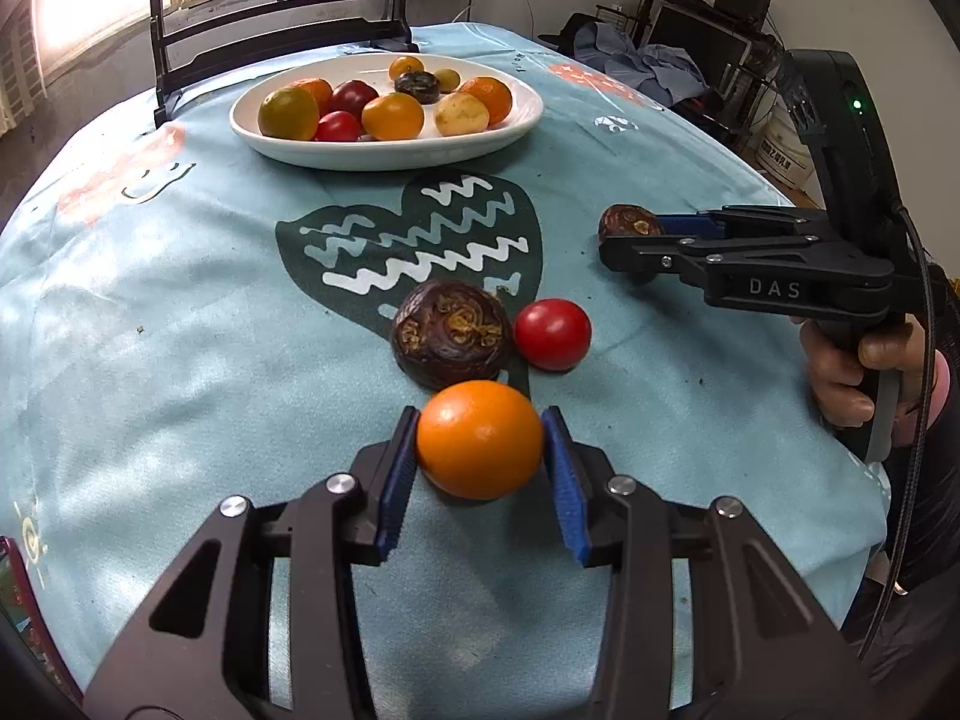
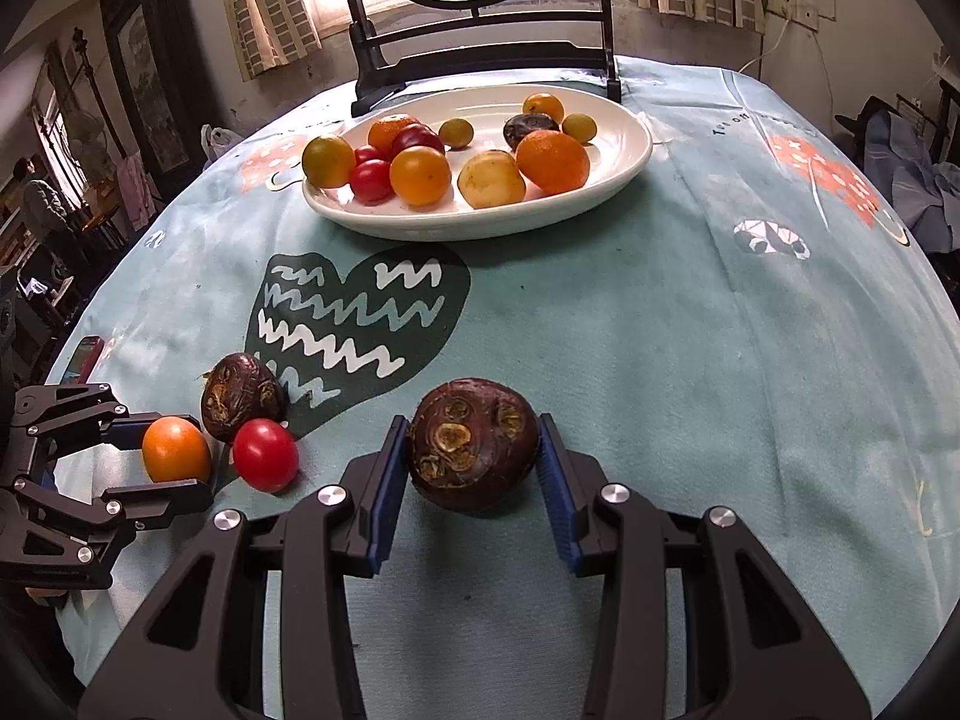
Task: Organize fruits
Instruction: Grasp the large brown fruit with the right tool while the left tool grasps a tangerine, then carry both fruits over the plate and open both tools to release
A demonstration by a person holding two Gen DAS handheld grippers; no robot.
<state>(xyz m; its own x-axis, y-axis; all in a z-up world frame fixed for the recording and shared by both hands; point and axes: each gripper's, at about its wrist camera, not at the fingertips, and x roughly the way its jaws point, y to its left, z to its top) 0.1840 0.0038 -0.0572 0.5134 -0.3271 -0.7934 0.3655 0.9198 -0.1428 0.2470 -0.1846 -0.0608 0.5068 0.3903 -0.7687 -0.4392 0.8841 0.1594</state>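
Note:
My left gripper (image 1: 480, 441) is shut on an orange fruit (image 1: 480, 439) low over the cloth; it also shows in the right wrist view (image 2: 175, 449). My right gripper (image 2: 471, 450) is shut on a dark brown water chestnut (image 2: 473, 443), seen at the right in the left wrist view (image 1: 627, 222). Another water chestnut (image 1: 453, 333) and a red cherry tomato (image 1: 552, 334) lie loose just beyond the orange fruit. A white oval plate (image 1: 522, 120) at the far side holds several fruits.
A black wooden stand with a round painted panel (image 2: 480, 60) stands behind the plate (image 2: 636, 138). A phone (image 2: 84, 357) lies at the table's left edge. The table is covered by a light blue patterned cloth (image 2: 660, 330).

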